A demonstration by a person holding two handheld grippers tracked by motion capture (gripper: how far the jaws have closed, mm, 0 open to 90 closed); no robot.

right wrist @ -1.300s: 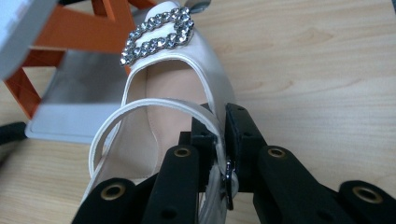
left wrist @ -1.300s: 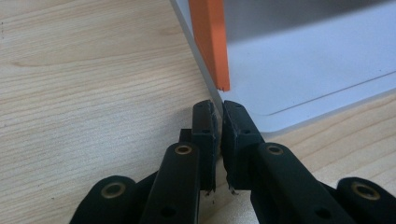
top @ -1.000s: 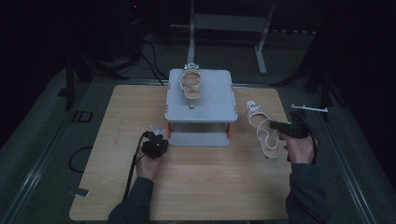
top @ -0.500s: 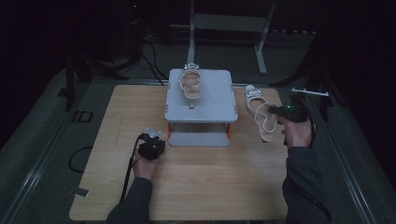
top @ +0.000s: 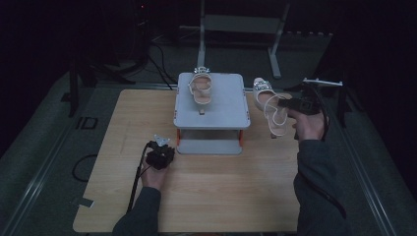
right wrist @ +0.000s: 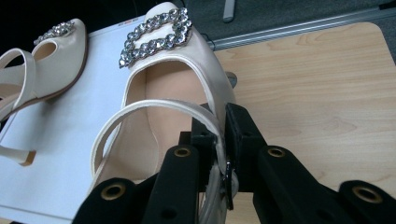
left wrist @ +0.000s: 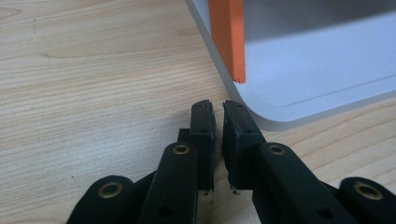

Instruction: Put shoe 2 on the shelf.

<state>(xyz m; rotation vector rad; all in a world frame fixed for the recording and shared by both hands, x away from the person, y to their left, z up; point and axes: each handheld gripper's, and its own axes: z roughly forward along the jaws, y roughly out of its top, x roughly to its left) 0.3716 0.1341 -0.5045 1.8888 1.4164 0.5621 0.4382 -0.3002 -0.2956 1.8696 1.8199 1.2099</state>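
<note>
The held sandal [top: 272, 109], cream with a rhinestone buckle on its toe, hangs in the air off the right side of the grey stand, over the right half of the table [top: 123, 206] near its far edge, toe pointing away from the person and heel lower and nearer. Largest on the wooden table is the grey stand [top: 226, 105], a flat top on orange legs above a lower shelf, set at the middle of the far edge. On the top's far left part lies the second sandal [top: 200, 89], matching the first, with its buckle at the far rim. The right gripper [right wrist: 219, 140] has its jaws clamped on the thin strap of the held sandal, pinching it just beside the small strap buckle; in the right gripper view the sandal's toe rises beyond the jaws, with the stand's top behind it. The left gripper [left wrist: 215, 123] rests low over the table by the stand's near left corner, its jaws almost together with a narrow slit between them and nothing in it; they have just been easing apart slightly.
</note>
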